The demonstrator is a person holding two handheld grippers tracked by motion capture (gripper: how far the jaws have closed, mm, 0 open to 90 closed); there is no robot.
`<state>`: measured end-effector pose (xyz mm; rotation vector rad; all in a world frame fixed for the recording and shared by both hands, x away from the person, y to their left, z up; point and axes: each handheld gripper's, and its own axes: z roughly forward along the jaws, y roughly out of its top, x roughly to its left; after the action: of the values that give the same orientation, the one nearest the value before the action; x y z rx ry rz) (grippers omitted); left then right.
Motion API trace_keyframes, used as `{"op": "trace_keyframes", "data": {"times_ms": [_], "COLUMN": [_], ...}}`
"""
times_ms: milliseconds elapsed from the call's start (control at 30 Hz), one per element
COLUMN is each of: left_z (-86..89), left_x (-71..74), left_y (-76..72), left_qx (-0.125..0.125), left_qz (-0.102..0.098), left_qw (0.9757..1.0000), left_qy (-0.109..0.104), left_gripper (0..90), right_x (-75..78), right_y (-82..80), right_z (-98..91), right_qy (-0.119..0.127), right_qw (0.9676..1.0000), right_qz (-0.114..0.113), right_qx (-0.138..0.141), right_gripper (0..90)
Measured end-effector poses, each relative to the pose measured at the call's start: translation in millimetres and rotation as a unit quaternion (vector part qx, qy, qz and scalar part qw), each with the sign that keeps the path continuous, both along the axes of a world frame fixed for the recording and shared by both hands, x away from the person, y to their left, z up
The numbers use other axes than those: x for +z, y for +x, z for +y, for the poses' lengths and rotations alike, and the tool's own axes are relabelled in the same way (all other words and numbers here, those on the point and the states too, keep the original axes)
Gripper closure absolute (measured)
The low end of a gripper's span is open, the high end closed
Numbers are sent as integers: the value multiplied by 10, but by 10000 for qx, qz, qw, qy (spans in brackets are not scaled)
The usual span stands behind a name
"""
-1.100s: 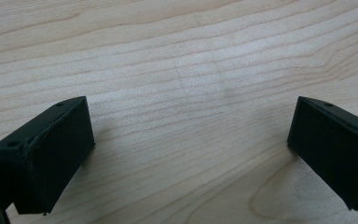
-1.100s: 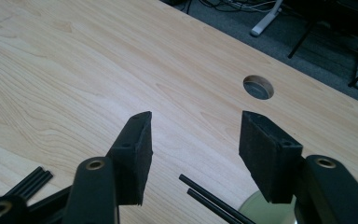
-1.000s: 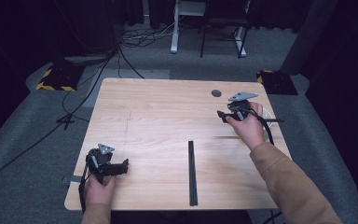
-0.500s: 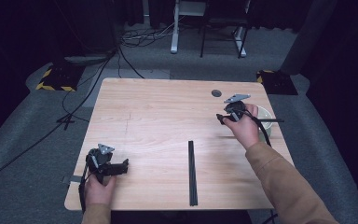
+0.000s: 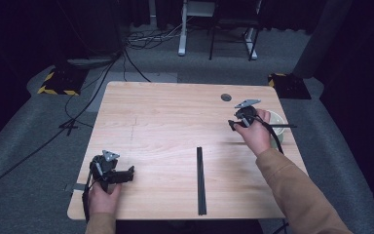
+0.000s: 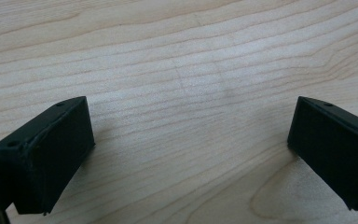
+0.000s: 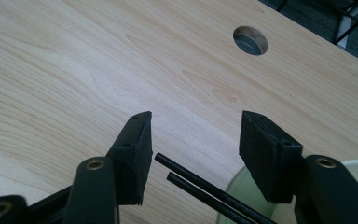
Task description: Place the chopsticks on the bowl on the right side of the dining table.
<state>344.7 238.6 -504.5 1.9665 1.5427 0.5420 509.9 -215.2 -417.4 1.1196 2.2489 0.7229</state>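
My right gripper (image 5: 237,123) is near the far right side of the wooden table (image 5: 165,126). Its jaws are apart and they do not squeeze anything. Two thin black sticks (image 7: 200,189) lie side by side between my jaws, with their ends poking out toward the table. They touch neither jaw. The sticks rest across a pale green bowl (image 7: 242,196) that sits right under my right hand (image 5: 256,136). From above, the bowl (image 5: 276,127) peeks out past my hand, close to the table's right edge, and a stick sticks out over it to the right.

A round hole (image 5: 226,97) in the table is just past my right gripper. Another pair of black sticks (image 5: 201,180) lies flat near the front edge, well apart from both hands. Nothing stands between them and me.

My left gripper (image 5: 126,174) rests low at the front left corner. Its jaws are wide apart over bare wood, holding nothing. Black cables (image 5: 97,87) run across the grey floor behind the table.
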Motion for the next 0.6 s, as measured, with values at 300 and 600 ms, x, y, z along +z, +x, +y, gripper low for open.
{"op": "trace_keyframes", "data": {"times_ms": [300,600], "left_z": [0,0], "left_x": [0,0], "left_y": [0,0], "left_qx": [-4,0], "left_qz": [6,-1], "left_qw": [10000,10000], "left_qy": [-8,-3], "left_gripper": [5,5], "right_x": [3,0], "right_y": [2,-11], "right_z": [-45,-80], "right_qy": [-77,5], "right_qw": [9999,9999], "right_qz": [7,-29], "right_qx": [-93,-105], "right_gripper": [456,457]}}
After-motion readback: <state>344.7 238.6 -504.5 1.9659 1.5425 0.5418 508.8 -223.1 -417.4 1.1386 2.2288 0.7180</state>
